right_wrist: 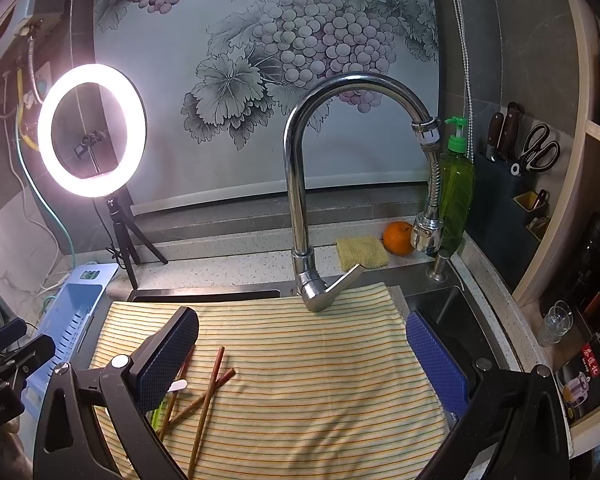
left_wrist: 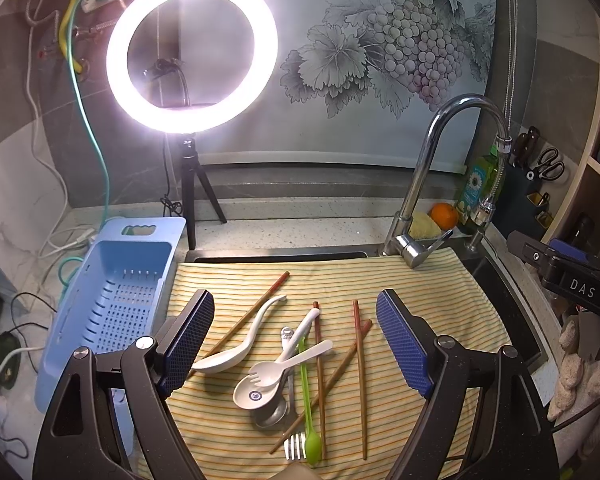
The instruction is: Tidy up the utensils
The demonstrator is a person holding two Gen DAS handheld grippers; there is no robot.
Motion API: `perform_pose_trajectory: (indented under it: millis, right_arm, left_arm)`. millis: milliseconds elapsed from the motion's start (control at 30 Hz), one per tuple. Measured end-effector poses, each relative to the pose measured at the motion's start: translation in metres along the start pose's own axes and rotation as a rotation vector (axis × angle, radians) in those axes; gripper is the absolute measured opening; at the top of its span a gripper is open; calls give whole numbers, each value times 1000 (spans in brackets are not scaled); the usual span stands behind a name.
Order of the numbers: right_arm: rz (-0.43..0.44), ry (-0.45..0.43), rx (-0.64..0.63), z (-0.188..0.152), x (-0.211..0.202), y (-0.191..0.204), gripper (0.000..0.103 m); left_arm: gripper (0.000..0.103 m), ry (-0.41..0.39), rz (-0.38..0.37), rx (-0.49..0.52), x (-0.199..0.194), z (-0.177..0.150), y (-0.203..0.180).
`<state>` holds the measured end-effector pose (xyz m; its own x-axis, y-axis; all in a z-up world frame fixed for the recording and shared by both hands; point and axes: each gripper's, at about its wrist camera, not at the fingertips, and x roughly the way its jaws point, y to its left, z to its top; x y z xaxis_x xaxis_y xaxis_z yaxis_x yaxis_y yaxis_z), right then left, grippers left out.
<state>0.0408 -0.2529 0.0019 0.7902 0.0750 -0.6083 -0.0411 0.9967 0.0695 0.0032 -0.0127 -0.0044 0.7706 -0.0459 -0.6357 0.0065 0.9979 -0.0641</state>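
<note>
Utensils are heaped on the striped cloth beside the blue basket, their long axes mostly running away from the camera. The left gripper, jaws apart, is held directly above them and nearer; the right gripper, also spread and empty, is kept off to their right.

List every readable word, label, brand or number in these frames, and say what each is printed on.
"DAS": white letters on the black body of the right gripper, seen from the left wrist view.
Red box at the right edge: Chinese characters, too small to read.
Dish soap bottle: daisy label, text too blurred.
Left gripper: no text visible.
</note>
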Motion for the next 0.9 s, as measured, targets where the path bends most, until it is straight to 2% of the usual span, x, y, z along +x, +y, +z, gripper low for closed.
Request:
perform_pose_trajectory:
  millis: [200, 433, 700, 900]
  right_arm:
    - [1, 11, -3, 0, 5, 1, 103]
    - [37, 50, 1, -7, 19, -3, 103]
    - [141, 169, 26, -20, 51, 0, 103]
    - [228, 284, 33, -39, 76, 12, 102]
  left_arm:
    - [83, 11, 2, -11, 6, -2, 7]
    - [83, 39, 45, -32, 7, -8, 34]
    - [83, 104, 92, -66, 15, -26, 67]
    - [82, 168, 40, -12, 32, -39, 61]
